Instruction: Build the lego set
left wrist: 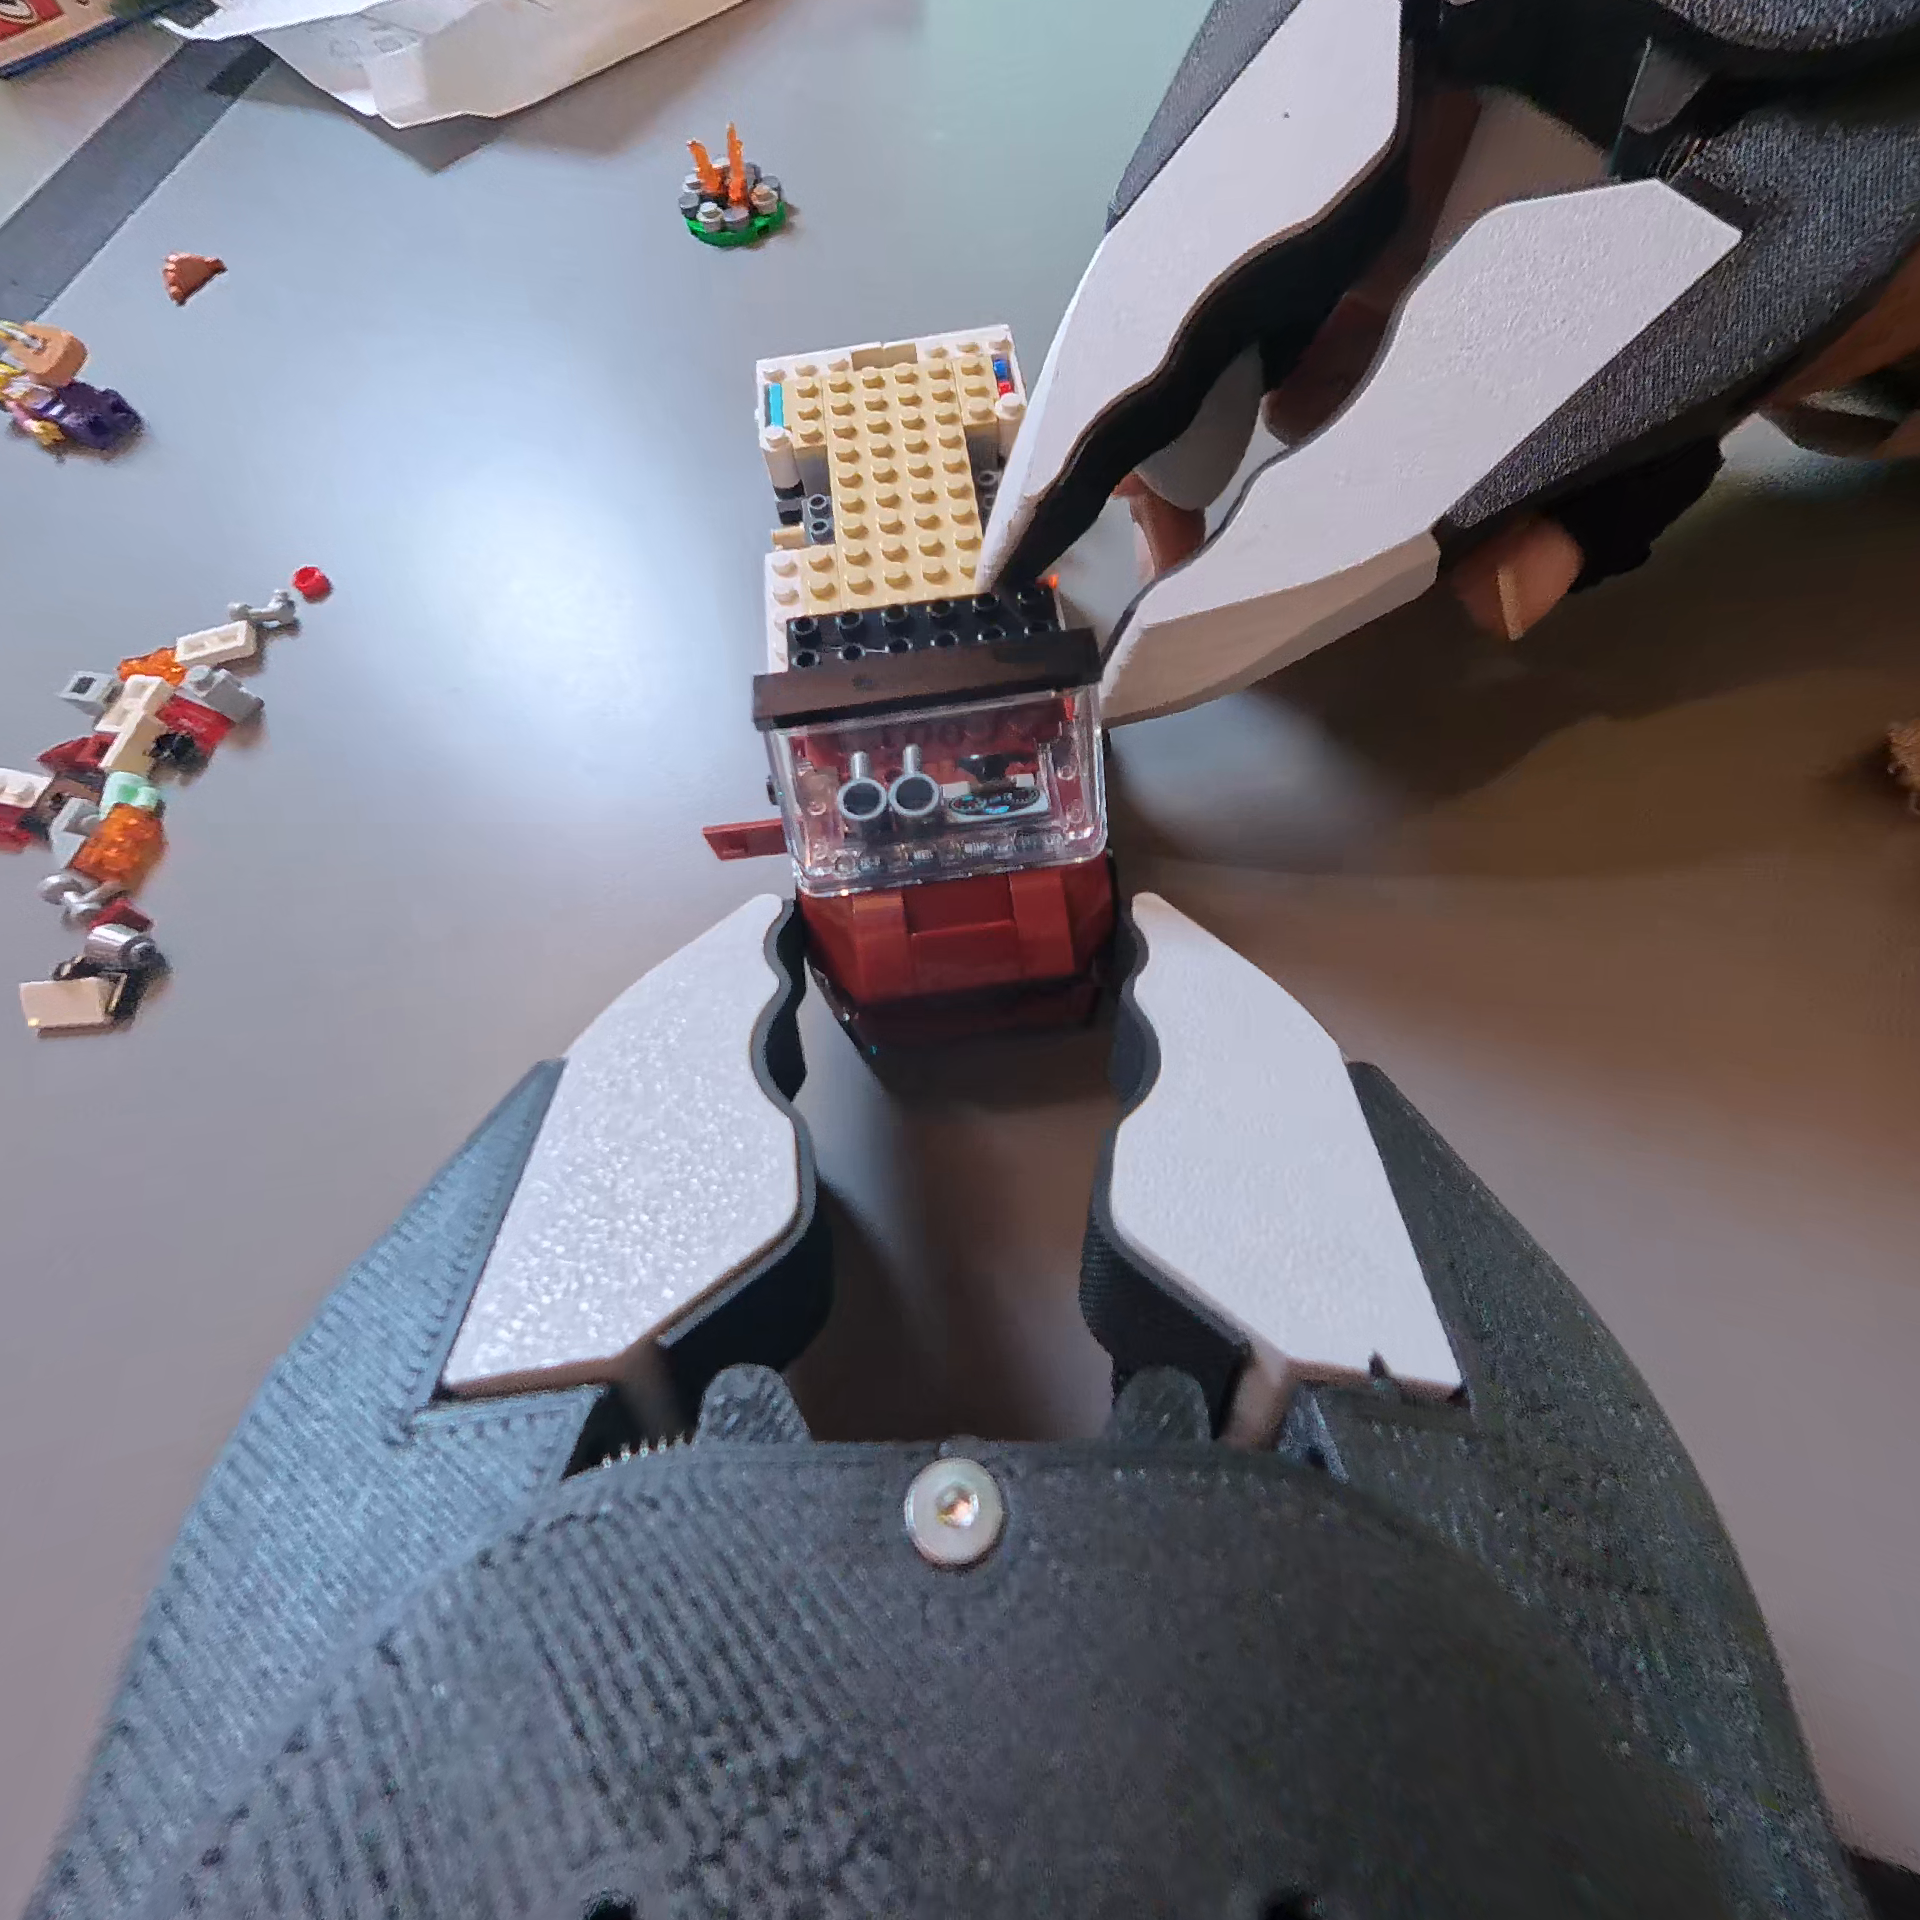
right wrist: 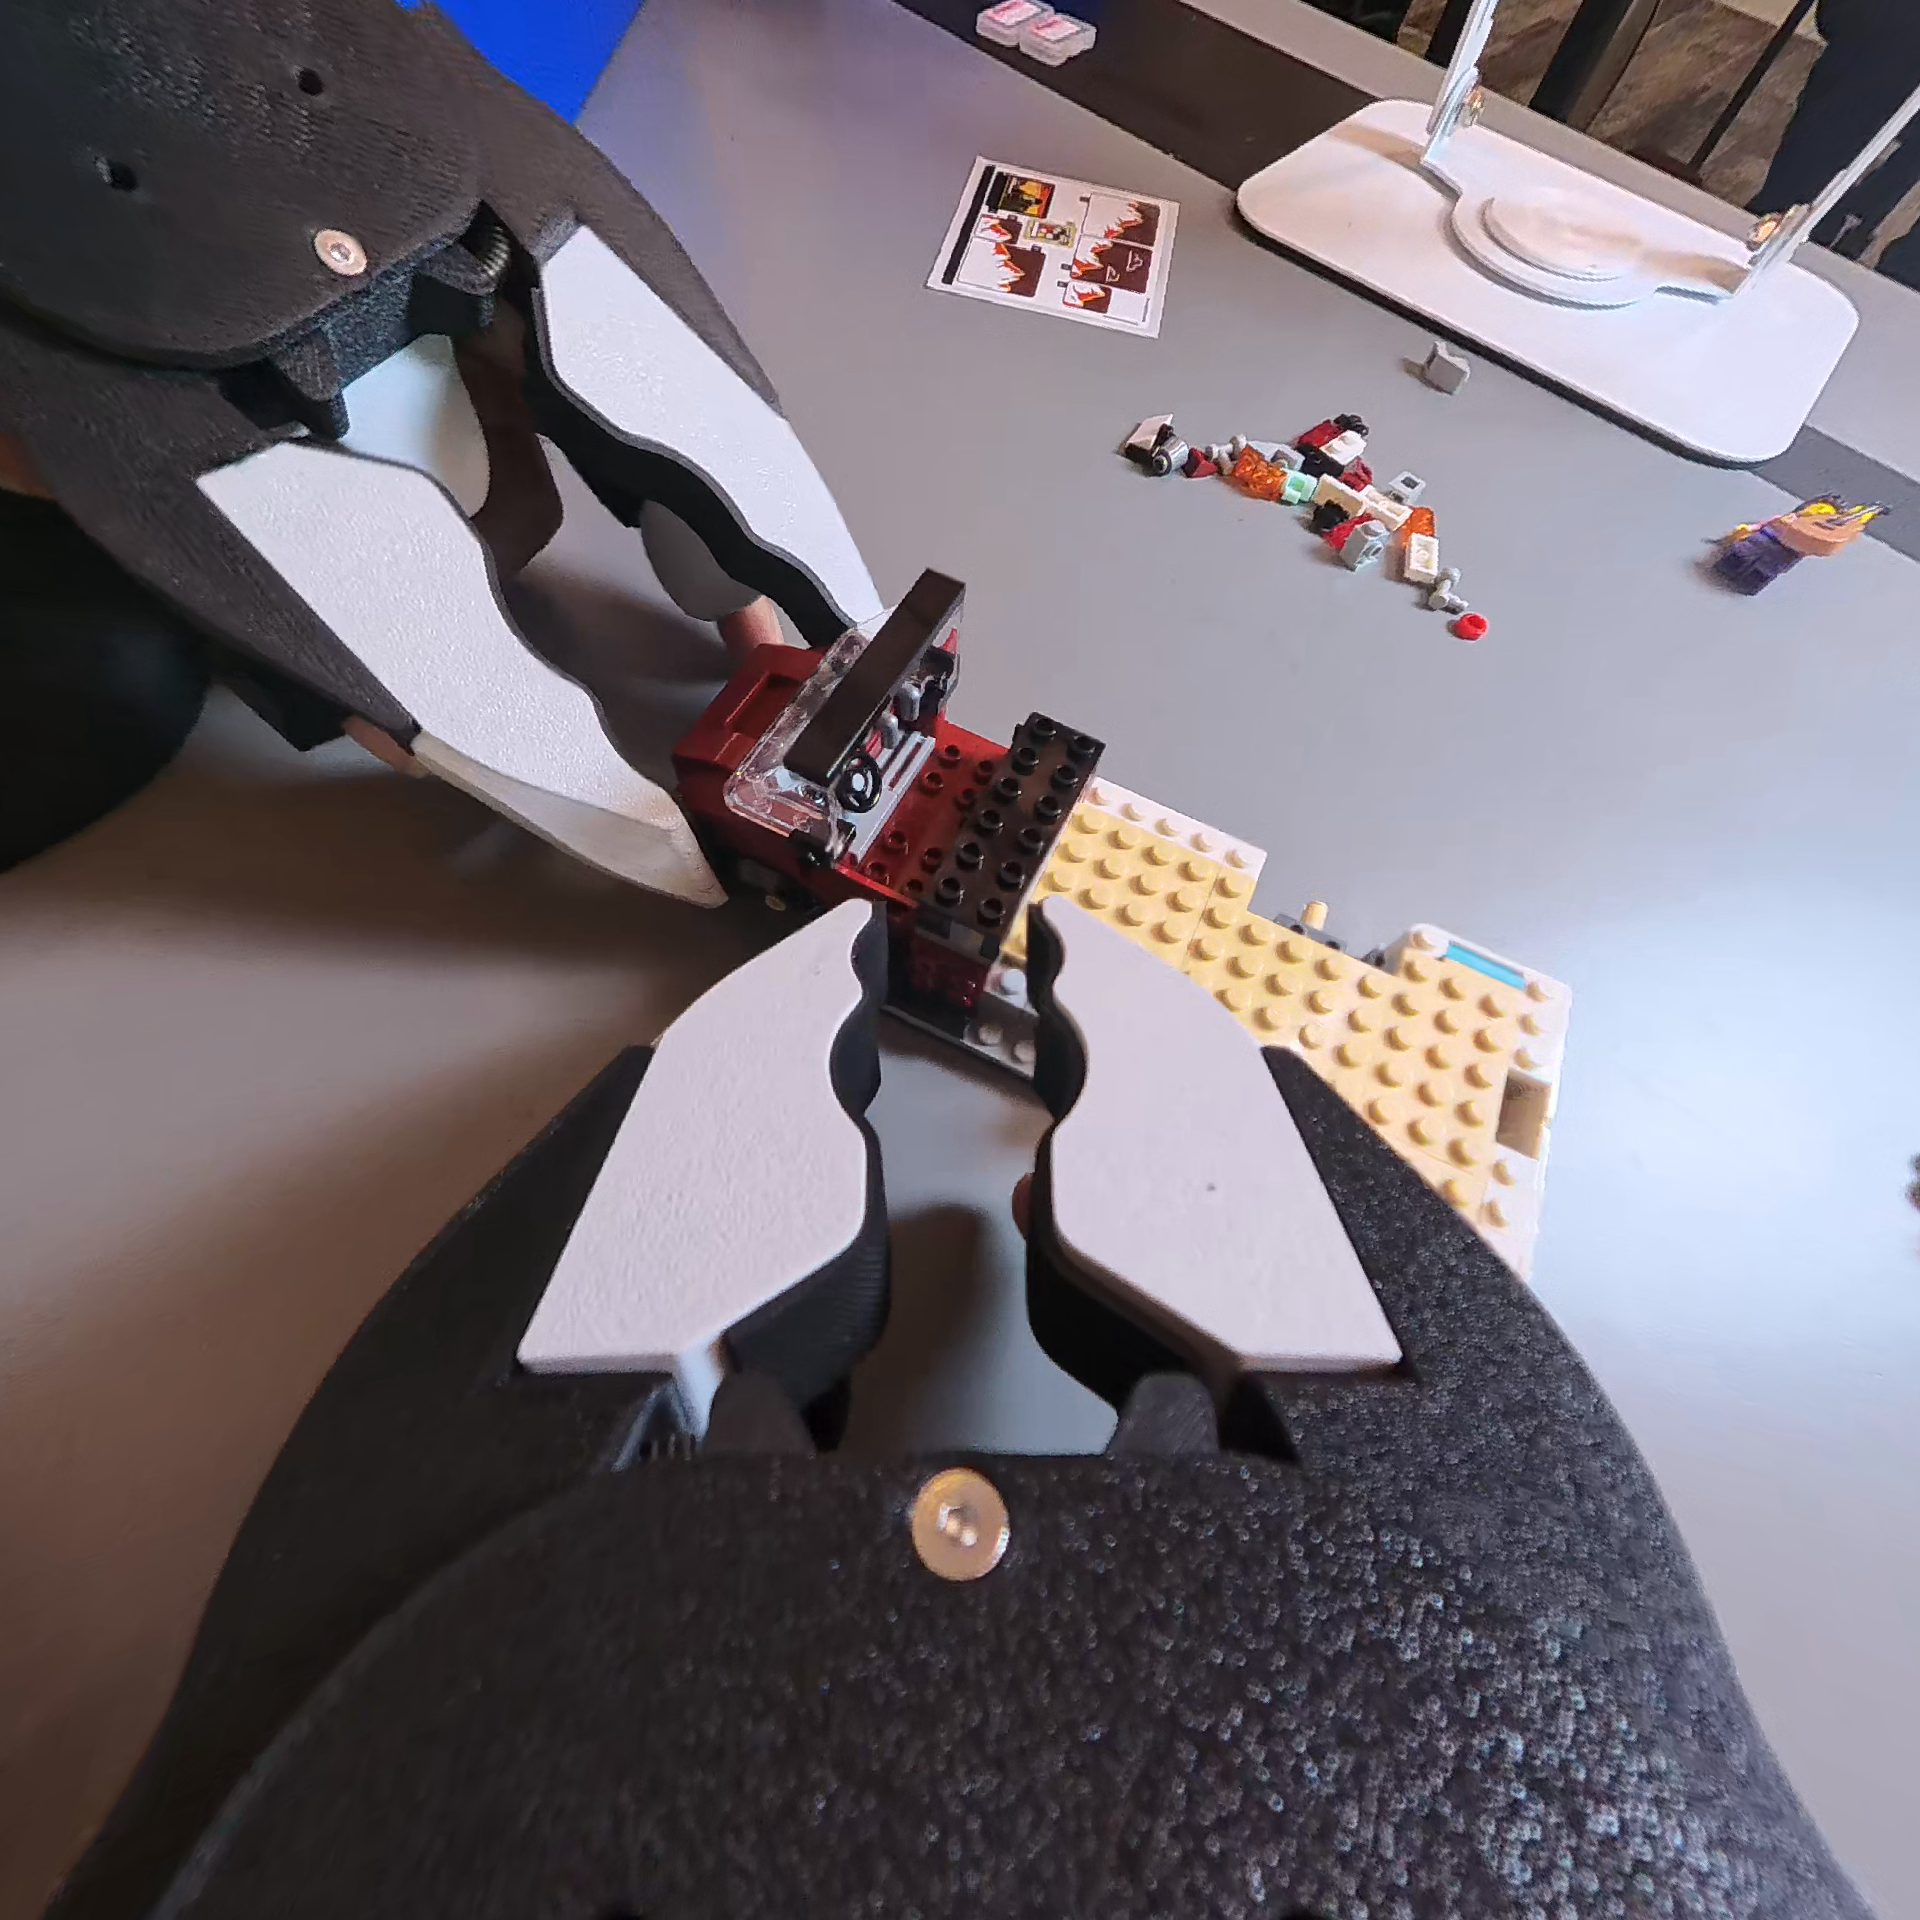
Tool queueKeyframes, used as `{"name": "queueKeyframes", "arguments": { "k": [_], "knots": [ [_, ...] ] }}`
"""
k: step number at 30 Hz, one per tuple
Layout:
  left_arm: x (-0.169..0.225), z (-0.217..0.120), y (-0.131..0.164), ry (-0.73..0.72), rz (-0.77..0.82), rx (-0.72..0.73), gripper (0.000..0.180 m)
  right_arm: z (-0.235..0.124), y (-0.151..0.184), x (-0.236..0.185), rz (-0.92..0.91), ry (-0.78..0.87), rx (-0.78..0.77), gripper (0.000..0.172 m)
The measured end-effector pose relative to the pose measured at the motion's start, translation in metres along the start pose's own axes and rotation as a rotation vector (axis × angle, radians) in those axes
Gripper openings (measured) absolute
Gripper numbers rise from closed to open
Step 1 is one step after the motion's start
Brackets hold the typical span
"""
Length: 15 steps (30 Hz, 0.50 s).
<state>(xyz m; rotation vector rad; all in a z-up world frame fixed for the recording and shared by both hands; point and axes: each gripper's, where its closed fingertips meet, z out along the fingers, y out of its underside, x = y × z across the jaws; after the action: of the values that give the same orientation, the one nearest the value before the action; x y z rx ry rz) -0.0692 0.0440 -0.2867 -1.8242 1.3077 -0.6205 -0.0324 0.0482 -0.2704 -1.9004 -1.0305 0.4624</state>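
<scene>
**Two hand-held grippers on one brick-built vehicle, lengthwise and crosswise**

The brick-built toy vehicle [left wrist: 914, 582] lies on the matte grey table [left wrist: 468, 468], between the two grippers. Its long axis runs straight away from the left gripper [left wrist: 956, 914].

The left gripper's white, wavy-edged fingers stand wide apart and clamp the glossy dark red hood [left wrist: 951, 971] from both sides. It therefore meets the vehicle end-on.

The right gripper [right wrist: 956, 920] comes in from the vehicle's flank, across the long axis. Its jaws stand moderately apart, astride the near end of the black studded plate [right wrist: 1023, 810] behind the cab. One fingertip [left wrist: 1013, 566] rests at the plate's far corner and the other sits just beside the vehicle's side. No firm pinch is evident. The right gripper is thus nearer the roof, the left nearer the nose.

Above the hood stands a clear, rounded plastic windscreen [left wrist: 935, 800] capped by a smooth black bar. Behind it, tan studded plates [left wrist: 894, 478] with white edging form the flat rear deck.

Well to the side lie:
- a loose pile of small red, white, grey and translucent orange bricks [left wrist: 125, 748];
- a purple minifigure [left wrist: 73, 405];
- a small round campfire model [left wrist: 730, 192].
</scene>
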Motion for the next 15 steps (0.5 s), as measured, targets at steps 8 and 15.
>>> {"name": "queueKeyframes", "arguments": {
  "k": [8, 15],
  "knots": [
    [0.008, -0.012, 0.008, 0.214, 0.204, 0.023, 0.059, -0.067, -0.015, -0.004, -0.351, -0.454, -0.072, 0.036],
    [-0.046, -0.027, 0.017, -0.037, 0.171, -0.021, 0.054, -0.040, -0.007, 0.042, -0.159, -0.766, -0.152, 0.046]
  ]
}}
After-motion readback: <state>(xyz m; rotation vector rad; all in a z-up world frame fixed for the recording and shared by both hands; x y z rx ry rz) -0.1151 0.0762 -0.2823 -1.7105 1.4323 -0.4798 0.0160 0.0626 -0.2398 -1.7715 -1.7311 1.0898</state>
